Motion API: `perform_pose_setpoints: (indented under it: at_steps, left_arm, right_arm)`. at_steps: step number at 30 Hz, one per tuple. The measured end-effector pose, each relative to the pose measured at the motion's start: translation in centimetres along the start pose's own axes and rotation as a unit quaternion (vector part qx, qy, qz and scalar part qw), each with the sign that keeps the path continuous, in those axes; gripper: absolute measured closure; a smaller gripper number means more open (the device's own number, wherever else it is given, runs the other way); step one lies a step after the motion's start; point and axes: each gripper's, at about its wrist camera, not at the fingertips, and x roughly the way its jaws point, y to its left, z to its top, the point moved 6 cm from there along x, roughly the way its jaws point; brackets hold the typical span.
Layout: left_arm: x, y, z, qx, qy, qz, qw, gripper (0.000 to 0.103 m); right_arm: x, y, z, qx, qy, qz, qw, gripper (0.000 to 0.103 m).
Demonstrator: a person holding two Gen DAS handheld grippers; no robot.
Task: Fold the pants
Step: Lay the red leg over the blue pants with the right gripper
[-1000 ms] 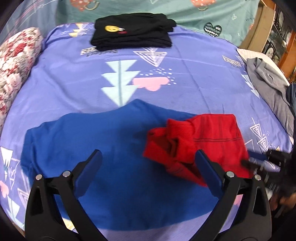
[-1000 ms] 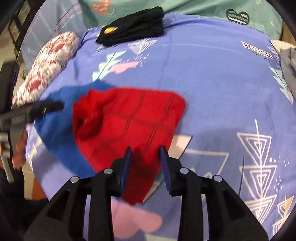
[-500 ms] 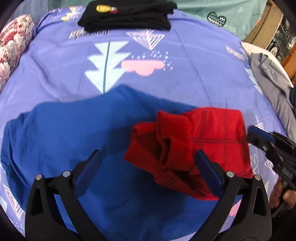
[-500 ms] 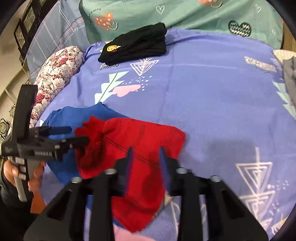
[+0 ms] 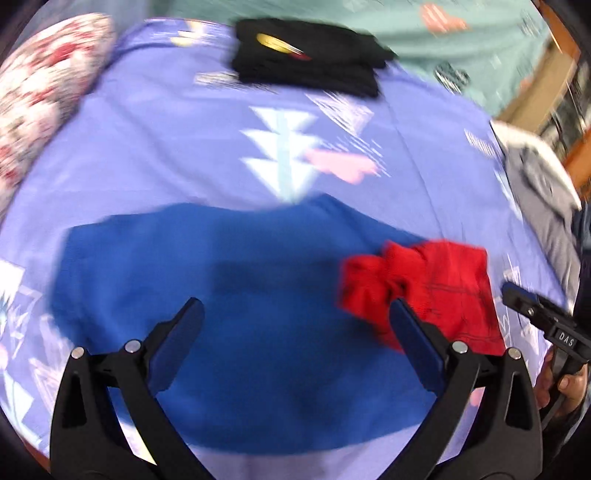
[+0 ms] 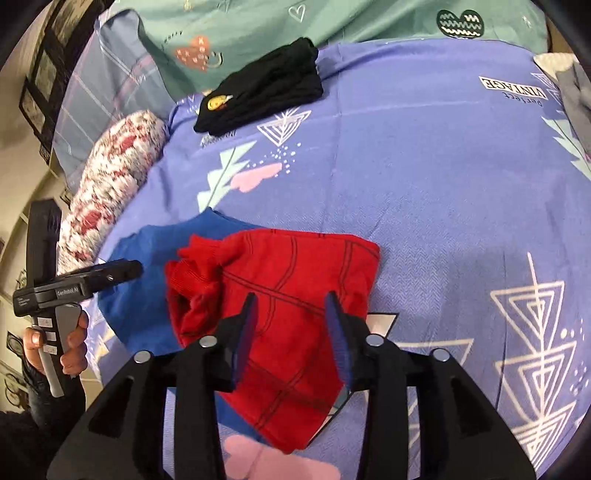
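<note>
Red knit pants with dark seam lines, lying in a rough fold on the bed, one end bunched into a rumpled lump on the left side. Partly overlapping a flat blue fabric garment spread beneath and to the left, the rest resting on the purple bedsheet printed with triangles and pale trees.

Right gripper hovering over the red pants, jaws parted with a clear gap, nothing between the blue pads; cannot tell from this angle whether the tips touch the cloth. Left gripper spread wide above the blue garment, empty, its right finger just at the edge of the bunched red cloth. Left wrist view blurred, so fine detail lost there.

Seen from the right wrist view, the left gripper held out at the far left in the person's hand, its tip above the blue garment's edge, just beside the red bundle.

At the far end of the bed, a folded black garment with a small yellow emblem, well apart from the pants. Beside it on the left, a red-and-white floral pillow. Behind, teal bedding with heart prints. Along the right edge, grey clothing in a heap.
</note>
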Motion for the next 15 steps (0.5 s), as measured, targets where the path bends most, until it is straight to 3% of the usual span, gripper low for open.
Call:
perform_pose_setpoints:
  at_steps: [4, 10, 15]
  left_arm:
    - [-2.9, 5.8, -0.7, -0.065, -0.028, 0.011, 0.9974, 0.002]
    - [-4.3, 12.5, -3.2, -0.154, -0.017, 0.013, 0.9878, 0.002]
    - [-3.8, 15.4, -4.6, -0.213, -0.003, -0.022, 0.9769, 0.002]
  right_arm:
    - [-0.1, 0.3, -0.5, 0.002, 0.003, 0.003, 1.000, 0.059]
    - [0.9, 0.9, -0.7, 0.003, 0.013, 0.001, 1.000, 0.053]
    - [1.4, 1.5, -0.3, 0.010, 0.009, 0.000, 1.000, 0.046]
